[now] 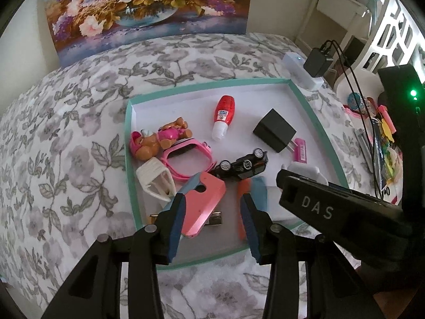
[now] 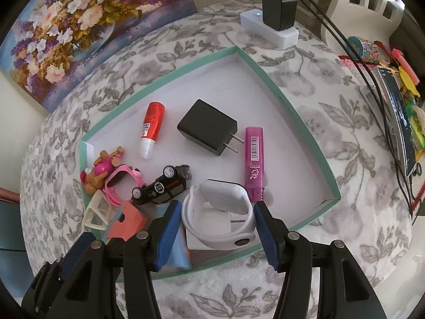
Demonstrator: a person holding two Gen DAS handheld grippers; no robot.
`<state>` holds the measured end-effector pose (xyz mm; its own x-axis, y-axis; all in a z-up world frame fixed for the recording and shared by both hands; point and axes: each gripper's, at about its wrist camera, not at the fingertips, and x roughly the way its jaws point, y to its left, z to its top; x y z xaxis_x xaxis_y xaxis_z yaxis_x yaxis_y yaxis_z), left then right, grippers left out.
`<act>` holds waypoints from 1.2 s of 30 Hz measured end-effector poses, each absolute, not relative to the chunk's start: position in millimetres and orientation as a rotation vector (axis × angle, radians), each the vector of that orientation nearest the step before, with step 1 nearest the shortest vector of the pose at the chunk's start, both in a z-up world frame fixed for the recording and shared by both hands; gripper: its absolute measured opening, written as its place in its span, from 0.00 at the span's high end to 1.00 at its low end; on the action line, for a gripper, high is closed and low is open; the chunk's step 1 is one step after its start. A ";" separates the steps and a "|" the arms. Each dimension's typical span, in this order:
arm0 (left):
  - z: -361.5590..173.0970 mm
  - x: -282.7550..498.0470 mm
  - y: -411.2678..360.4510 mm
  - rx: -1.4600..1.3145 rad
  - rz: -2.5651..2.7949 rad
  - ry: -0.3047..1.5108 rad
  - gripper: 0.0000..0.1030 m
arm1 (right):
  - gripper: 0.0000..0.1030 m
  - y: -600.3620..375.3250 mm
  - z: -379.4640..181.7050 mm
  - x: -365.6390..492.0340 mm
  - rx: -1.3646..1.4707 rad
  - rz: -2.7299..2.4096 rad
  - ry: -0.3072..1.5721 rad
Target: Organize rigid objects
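Observation:
A shallow teal-rimmed tray (image 1: pixel 212 85) holds the objects. My left gripper (image 1: pixel 212 199) stands over its near edge. A pink stapler (image 1: pixel 204 204) lies slanted between its blue pads, close against the left pad (image 1: pixel 176 226) and apart from the right one, so this gripper is open. My right gripper (image 2: pixel 217 206) is shut on a white watch (image 2: pixel 223 199), with a pad against each side of the band. Further in lie a black toy car (image 2: pixel 162 186), a black charger (image 2: pixel 209 130), a red glue bottle (image 2: pixel 151 130), a pink highlighter (image 2: pixel 255 162) and a bear toy (image 1: pixel 159 138).
A pink watch (image 1: pixel 186 159) and a white plastic frame (image 1: pixel 156 183) sit by the tray's left wall. On the flowered cloth behind it, a white power strip (image 2: pixel 268 24) carries a black adapter with cables. Clutter (image 2: pixel 398 106) lines the right edge. A flower painting (image 1: pixel 148 8) leans behind.

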<state>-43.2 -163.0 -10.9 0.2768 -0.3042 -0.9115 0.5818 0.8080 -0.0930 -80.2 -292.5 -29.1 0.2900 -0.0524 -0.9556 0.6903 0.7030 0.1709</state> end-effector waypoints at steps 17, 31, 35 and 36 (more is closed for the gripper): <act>-9.5 -6.3 -95.0 0.171 -0.344 1.170 0.41 | 0.23 -276.3 -26.3 -72.6 0.576 -0.531 1.179; -13.8 1.0 -35.5 0.119 -0.195 1.164 0.08 | 0.00 -237.5 -17.5 -72.8 0.472 -0.510 1.148; -9.4 -3.0 -24.6 0.122 -0.186 1.144 0.08 | 0.00 -226.0 -13.6 -76.6 0.462 -0.490 1.137; -7.6 -4.3 -22.1 0.120 -0.188 1.138 0.08 | 0.00 -223.2 -12.4 -77.2 0.455 -0.489 1.135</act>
